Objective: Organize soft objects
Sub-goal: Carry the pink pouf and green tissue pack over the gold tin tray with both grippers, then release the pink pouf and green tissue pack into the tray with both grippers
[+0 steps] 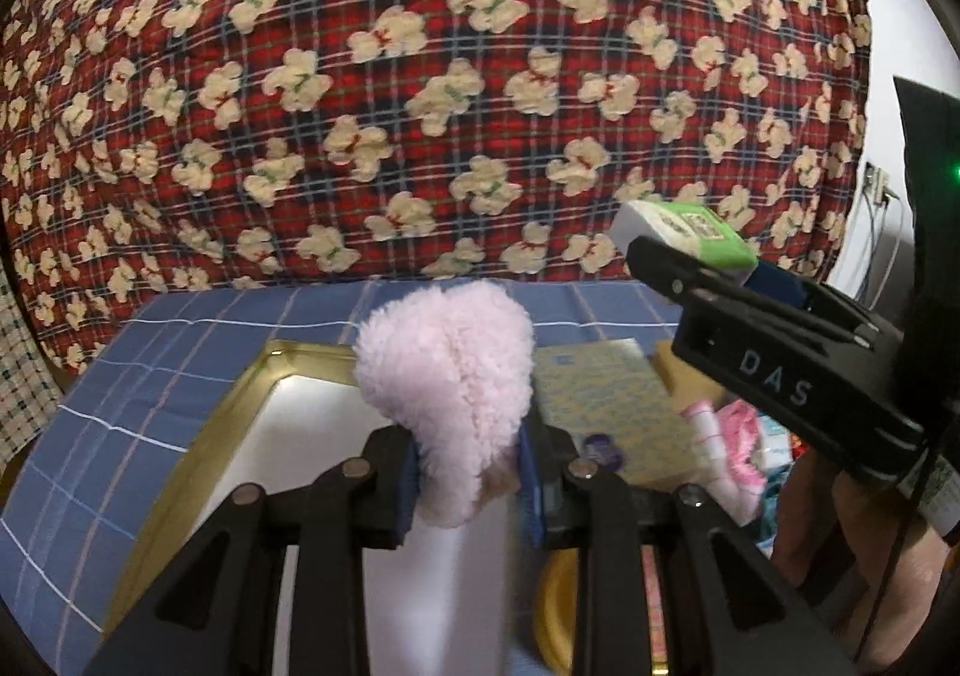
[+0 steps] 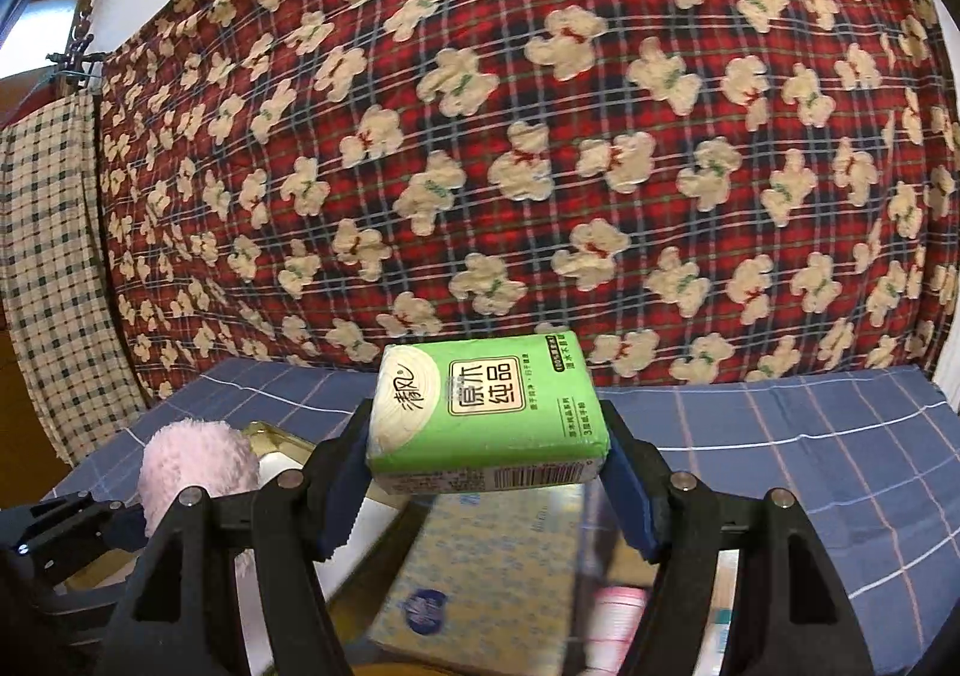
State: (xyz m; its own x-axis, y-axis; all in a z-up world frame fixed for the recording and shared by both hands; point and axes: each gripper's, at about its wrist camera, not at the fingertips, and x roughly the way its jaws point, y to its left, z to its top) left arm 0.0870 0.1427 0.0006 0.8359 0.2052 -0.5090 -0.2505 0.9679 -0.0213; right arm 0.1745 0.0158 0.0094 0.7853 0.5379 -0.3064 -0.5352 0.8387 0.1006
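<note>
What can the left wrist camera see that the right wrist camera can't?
Only the left view shows the yellow round object below the left gripper and pink packets. Only the right view shows the checked curtain fully and the print on the green tissue pack. Both show the pink fluffy item, that pack in the right gripper, and the bear-print cloth.

The right gripper (image 1: 690,250) bears the raised letters "DAS" on the side of its black body, read in the left wrist view. Between its jaws, the green tissue pack (image 2: 487,415) carries large Chinese characters "原木纯品" in a framed panel, brand script "清风" beside it, and a barcode on its lower edge. Smaller print there is illegible.
</note>
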